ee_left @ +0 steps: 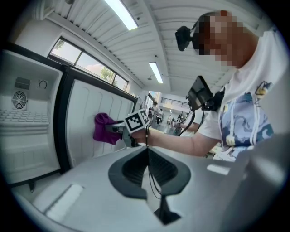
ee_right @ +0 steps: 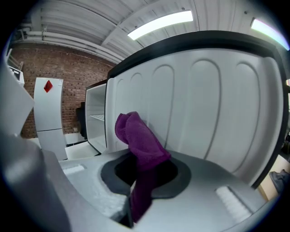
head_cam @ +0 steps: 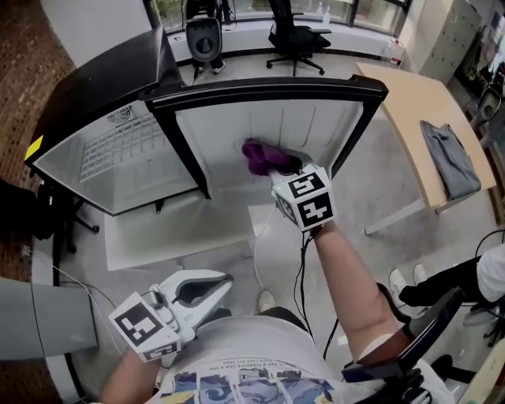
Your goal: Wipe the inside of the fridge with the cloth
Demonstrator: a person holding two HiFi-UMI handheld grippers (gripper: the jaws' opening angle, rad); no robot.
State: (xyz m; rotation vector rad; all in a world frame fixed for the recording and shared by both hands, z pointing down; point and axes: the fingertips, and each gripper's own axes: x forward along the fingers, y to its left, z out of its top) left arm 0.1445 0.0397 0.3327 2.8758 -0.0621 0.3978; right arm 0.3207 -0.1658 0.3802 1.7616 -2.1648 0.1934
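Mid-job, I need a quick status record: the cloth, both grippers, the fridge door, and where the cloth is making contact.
cloth: purple, bunched, clamped in the right gripper
right gripper: shut on the cloth, reached out to the door
fridge door: open, ribbed white inner panel facing the person
contact: cloth appears to touch the door's inner panel, upper middle
left gripper: shut, empty, low by the person's torso
shelf compartment: open to view, no gripper in it

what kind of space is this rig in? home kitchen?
Probably an office or lab, not a home kitchen: black swivel office chair, light wooden desk, long ceiling strip lights, red brick wall.
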